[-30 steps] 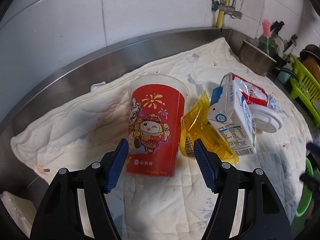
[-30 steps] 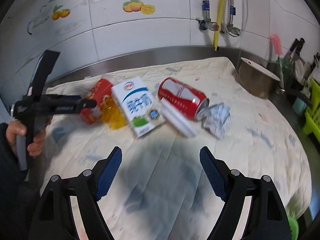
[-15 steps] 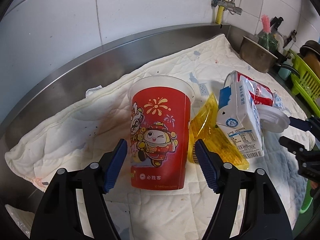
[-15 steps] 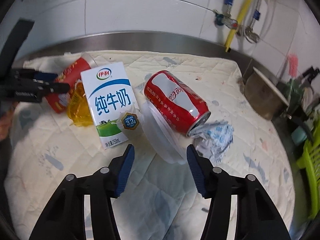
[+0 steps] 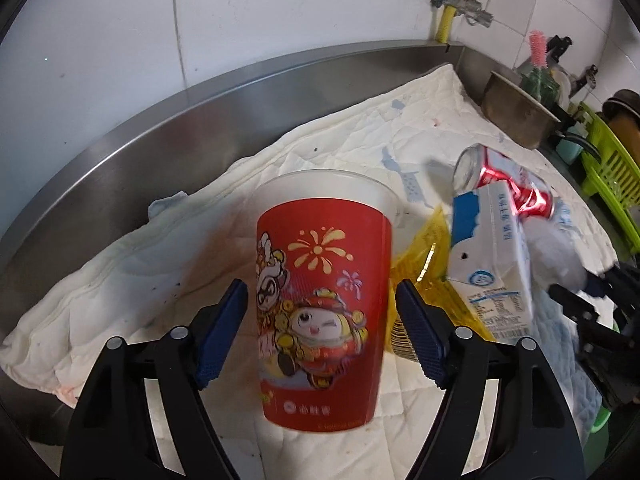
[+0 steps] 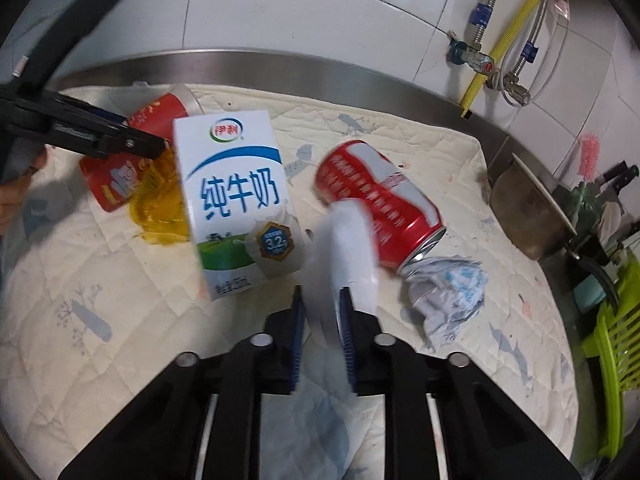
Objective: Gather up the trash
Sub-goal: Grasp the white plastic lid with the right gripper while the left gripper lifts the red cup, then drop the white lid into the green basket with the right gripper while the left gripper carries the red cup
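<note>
Already the left gripper (image 5: 320, 336) straddles the red cup (image 5: 322, 300), pads wide and just clear; closing off-centre could tip it onto the yellow wrapper (image 5: 432, 276) beside.

Meanwhile the right gripper (image 6: 322, 344) has just closed, pinching the white lid (image 6: 340, 264) edgewise; that thin hold may slip.

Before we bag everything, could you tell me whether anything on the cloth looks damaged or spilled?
Yes: the red soda can lies on its side, dented, beside a crumpled paper wad. The quilted cloth shows reddish stains near the red cup. No liquid pool is visible.
</note>
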`<action>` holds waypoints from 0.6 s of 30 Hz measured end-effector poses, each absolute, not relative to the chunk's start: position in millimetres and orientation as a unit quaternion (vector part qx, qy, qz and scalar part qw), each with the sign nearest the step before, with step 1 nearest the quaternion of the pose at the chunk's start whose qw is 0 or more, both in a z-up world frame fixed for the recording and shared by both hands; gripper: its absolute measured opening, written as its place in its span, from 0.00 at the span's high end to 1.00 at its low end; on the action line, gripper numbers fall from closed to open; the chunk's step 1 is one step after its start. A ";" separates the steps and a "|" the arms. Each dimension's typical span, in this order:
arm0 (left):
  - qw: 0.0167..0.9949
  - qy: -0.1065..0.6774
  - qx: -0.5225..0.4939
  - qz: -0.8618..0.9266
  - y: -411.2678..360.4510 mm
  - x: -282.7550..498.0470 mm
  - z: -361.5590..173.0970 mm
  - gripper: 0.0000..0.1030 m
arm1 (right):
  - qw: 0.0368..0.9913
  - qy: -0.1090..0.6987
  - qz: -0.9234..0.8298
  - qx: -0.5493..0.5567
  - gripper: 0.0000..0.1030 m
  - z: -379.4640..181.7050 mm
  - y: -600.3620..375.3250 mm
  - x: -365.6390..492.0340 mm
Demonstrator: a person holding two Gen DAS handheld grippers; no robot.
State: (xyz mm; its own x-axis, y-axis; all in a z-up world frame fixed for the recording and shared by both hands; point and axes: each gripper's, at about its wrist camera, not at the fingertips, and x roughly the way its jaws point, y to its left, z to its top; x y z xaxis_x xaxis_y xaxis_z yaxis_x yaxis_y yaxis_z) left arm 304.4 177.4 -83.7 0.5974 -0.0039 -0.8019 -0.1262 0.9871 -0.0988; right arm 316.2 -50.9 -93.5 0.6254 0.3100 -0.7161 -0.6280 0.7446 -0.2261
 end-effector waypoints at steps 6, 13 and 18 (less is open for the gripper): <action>0.894 0.440 -0.079 0.025 177.5 304.4 -86.6 0.33 | 0.875 0.339 0.283 -0.199 0.88 -83.2 -62.3 302.2; 0.899 0.429 -0.079 0.036 174.4 286.4 -77.5 0.35 | 0.882 0.339 0.292 -0.149 0.88 -67.4 -80.1 274.5; 0.908 0.408 -0.086 0.033 168.4 256.7 -58.7 0.35 | 0.889 0.336 0.290 -0.113 0.88 -57.9 -99.8 242.7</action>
State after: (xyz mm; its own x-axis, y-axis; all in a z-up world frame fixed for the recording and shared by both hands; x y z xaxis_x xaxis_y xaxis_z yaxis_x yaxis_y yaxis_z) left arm 256.7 168.4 -58.7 0.6642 -0.0105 -0.7475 -0.1306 0.9829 -0.1299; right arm 242.7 -99.8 -57.9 0.6062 0.4397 -0.6627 -0.5917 0.8061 -0.0065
